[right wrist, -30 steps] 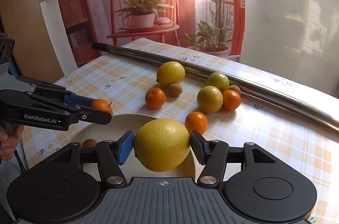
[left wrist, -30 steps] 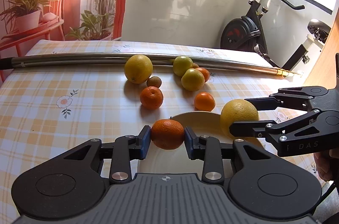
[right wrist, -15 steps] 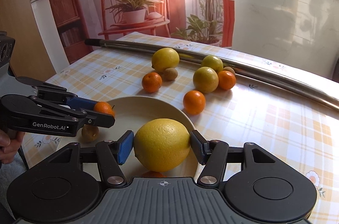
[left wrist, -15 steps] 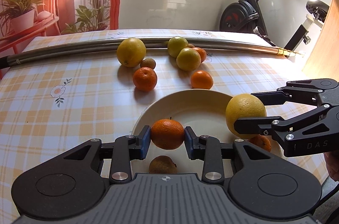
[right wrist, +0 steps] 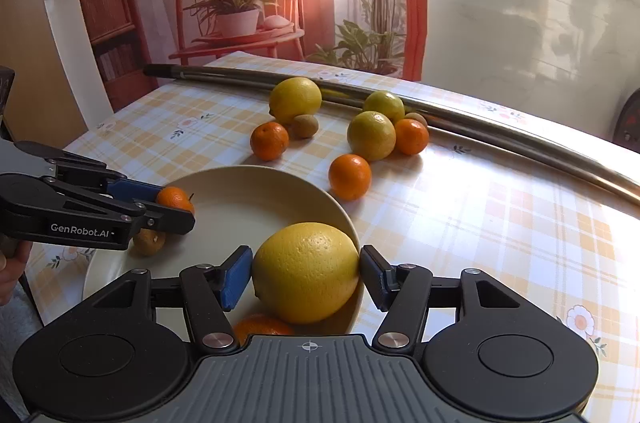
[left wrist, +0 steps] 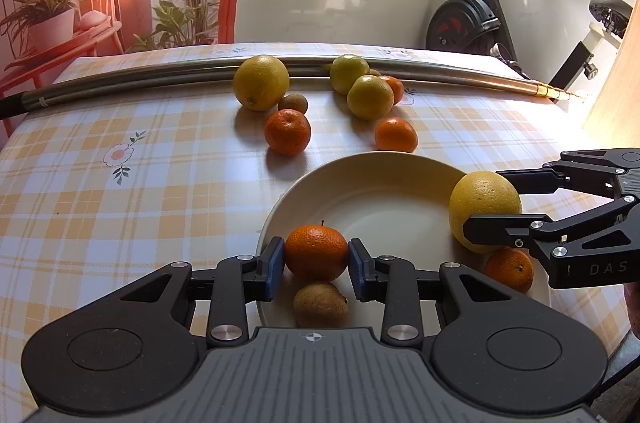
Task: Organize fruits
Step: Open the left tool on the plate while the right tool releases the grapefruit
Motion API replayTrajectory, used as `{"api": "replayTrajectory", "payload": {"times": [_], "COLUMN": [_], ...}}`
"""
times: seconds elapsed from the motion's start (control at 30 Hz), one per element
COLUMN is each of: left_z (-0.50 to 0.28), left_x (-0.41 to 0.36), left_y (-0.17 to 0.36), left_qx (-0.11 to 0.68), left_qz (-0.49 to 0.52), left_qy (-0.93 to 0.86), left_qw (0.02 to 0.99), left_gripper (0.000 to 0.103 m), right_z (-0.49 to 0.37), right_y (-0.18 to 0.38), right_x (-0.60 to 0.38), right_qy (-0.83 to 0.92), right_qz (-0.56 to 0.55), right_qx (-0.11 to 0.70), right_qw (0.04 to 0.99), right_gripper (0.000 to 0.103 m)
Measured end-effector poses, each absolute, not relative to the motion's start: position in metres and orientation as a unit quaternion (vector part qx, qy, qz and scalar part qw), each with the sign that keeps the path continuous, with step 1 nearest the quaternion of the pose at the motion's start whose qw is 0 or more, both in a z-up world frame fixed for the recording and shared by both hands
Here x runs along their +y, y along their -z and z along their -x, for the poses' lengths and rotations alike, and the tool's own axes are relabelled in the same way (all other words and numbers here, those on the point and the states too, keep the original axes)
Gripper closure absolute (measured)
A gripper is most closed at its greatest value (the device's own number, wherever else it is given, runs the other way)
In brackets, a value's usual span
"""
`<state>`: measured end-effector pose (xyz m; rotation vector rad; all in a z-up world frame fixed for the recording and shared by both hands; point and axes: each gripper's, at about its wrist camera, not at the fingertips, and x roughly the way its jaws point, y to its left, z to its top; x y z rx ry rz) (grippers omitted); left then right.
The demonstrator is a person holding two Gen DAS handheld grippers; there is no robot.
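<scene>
Left gripper point(left wrist: 316, 257) clamps a mandarin point(left wrist: 316, 252) over the plate point(left wrist: 360, 175); right gripper point(right wrist: 306, 273) clamps a grapefruit point(right wrist: 306, 271) above its rim; lower each onto bare plate, clear of the kiwi point(left wrist: 320, 305), before releasing, lest either roll off.

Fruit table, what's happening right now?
A person is loading fruit onto the cream plate with two handheld grippers. The left gripper grips a mandarin over the plate's near edge; the right gripper holds a large yellow citrus over the plate. One kiwi and one mandarin already lie in it. Seven or more fruits wait on the tablecloth.
</scene>
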<state>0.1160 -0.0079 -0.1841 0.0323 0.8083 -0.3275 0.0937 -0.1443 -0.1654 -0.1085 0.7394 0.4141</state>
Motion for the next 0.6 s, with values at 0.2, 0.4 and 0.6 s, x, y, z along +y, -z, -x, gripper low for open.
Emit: {"api": "replayTrajectory", "payload": {"times": [0.2,0.4,0.6], "left_z": [-0.1146,-0.114,-0.1122], "left_x": [-0.0113,-0.0096,-0.0119], "left_y": [0.1856,0.186,0.1866], "left_qx": [0.392,0.392,0.389], "left_qz": [-0.017,0.009,0.012], "left_qy": [0.156,0.176,0.18], "left_qw": [0.907,0.903,0.904], "left_gripper": [0.066,0.043,0.035], "right_z": [-0.093,-0.0931,-0.0895], "right_y": [0.1662,0.1676,0.1672], "right_x": [-0.1418,-0.1405,-0.1401], "right_qy": [-0.197,-0.196,-0.2], "right_qz": [0.059,0.058,0.056], "right_qx": [0.357,0.359,0.348], "right_qw": [0.911,0.911,0.914], "right_gripper": [0.047,0.042,0.037]}}
